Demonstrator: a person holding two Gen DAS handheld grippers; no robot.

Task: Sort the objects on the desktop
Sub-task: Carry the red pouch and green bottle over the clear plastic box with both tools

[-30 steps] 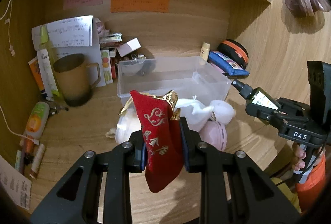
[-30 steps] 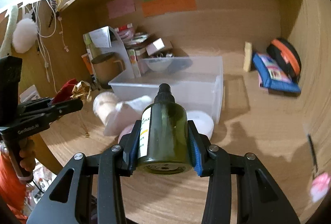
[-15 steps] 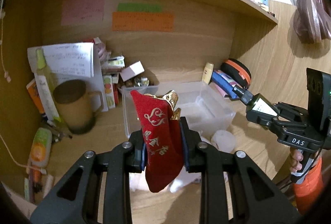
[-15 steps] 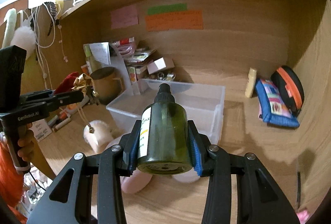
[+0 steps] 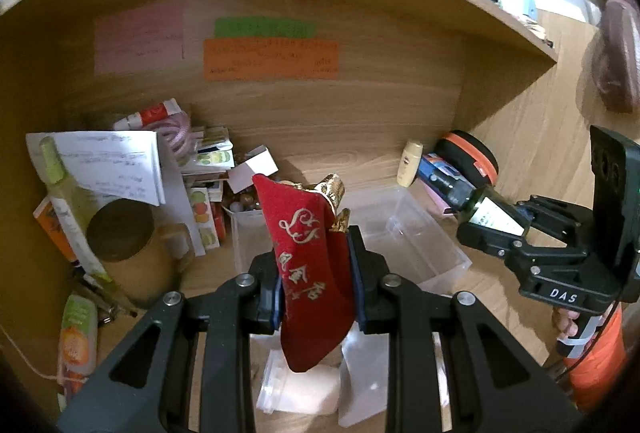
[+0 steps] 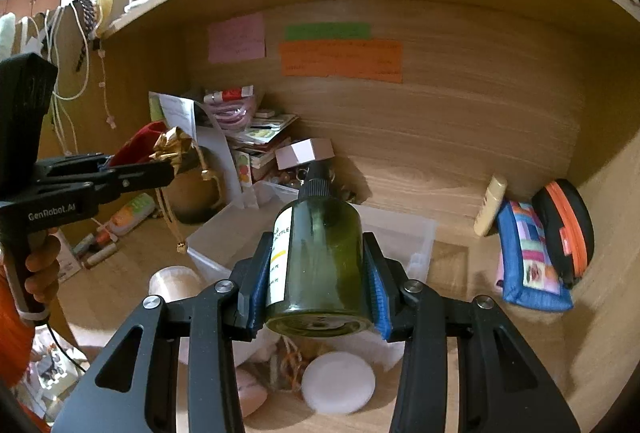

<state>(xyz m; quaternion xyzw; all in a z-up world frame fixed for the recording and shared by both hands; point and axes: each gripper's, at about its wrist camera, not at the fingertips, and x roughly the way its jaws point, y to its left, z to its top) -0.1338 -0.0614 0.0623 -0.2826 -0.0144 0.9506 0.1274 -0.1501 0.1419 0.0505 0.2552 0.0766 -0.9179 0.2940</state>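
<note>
My left gripper [image 5: 316, 285] is shut on a red pouch [image 5: 310, 273] with gold lettering and a gold-trimmed mouth, held above the desk in front of a clear plastic bin [image 5: 404, 245]. My right gripper [image 6: 318, 285] is shut on a dark green bottle [image 6: 318, 265] with a black cap and white label, held above the near edge of the bin [image 6: 404, 233]. The left gripper with the pouch [image 6: 138, 145] shows at the left of the right wrist view. The right gripper with the bottle [image 5: 480, 209] shows at the right of the left wrist view.
White and pink round pads [image 6: 338, 383] and pale pouches [image 5: 296, 389] lie on the desk below the grippers. A brown mug [image 5: 128, 253], papers and small boxes crowd the back left. A blue pouch [image 6: 528, 261], black-orange case [image 6: 564, 229] and cream tube [image 6: 490, 205] sit right.
Both grippers have risen and moved forward toward the bin, still holding the pouch and bottle. The pads and pouches on the desk now sit lower in view.
</note>
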